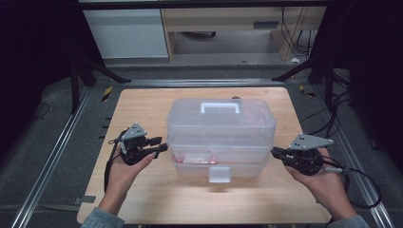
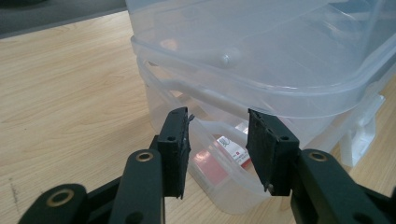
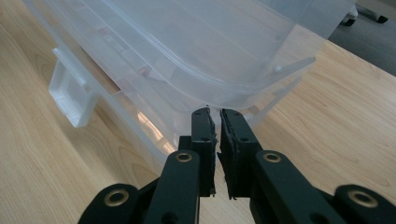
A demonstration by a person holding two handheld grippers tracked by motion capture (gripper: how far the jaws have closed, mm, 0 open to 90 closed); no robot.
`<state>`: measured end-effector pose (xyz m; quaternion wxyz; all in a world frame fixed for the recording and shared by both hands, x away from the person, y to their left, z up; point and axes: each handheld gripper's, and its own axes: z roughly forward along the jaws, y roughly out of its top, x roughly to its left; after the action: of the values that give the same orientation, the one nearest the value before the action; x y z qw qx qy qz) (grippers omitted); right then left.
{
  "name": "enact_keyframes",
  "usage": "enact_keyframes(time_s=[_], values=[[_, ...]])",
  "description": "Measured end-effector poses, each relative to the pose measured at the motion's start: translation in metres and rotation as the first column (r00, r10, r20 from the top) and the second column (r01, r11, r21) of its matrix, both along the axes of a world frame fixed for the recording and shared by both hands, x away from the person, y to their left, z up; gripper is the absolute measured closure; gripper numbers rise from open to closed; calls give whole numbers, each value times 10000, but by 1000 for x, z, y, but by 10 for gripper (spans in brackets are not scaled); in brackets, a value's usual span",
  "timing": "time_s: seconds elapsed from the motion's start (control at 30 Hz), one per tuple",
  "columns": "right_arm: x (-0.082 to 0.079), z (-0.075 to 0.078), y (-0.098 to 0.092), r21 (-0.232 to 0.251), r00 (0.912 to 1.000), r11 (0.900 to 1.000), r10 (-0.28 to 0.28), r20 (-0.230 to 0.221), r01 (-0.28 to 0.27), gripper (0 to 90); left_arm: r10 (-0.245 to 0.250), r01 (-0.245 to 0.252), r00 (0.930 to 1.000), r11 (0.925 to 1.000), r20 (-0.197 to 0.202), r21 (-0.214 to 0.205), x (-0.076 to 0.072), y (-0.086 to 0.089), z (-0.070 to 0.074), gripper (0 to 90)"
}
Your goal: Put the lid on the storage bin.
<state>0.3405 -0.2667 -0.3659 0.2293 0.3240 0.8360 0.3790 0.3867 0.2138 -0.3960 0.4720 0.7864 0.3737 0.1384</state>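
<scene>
A clear plastic storage box (image 1: 221, 128) stands mid-table, with a white handle (image 1: 219, 107) on its lid and a front latch (image 1: 219, 174). Red and white items (image 2: 229, 149) lie inside its base. My left gripper (image 1: 164, 148) lies level at the box's left end. Its jaws stand apart (image 2: 218, 114), and the rounded corner of the base (image 2: 210, 140) shows in the gap; I cannot tell whether the pads touch it. At the box's right end my right gripper (image 1: 274, 152) points in, its jaws (image 3: 215, 111) almost together with the tips at the lid's rim (image 3: 243, 91).
The wooden table (image 1: 142, 109) has bare wood around the box on all sides. Metal rails run along both sides of the table, and cables trail on the floor at the right. A desk and cabinet stand beyond the far edge.
</scene>
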Motion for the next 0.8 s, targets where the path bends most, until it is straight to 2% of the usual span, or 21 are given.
enact_keyframes(time_s=[0.8], values=[[-5,-16,-4,53,9996,10000,-22,-265,23,799,-86,95,9994,9996,-329,264,-4,1,-14,575]])
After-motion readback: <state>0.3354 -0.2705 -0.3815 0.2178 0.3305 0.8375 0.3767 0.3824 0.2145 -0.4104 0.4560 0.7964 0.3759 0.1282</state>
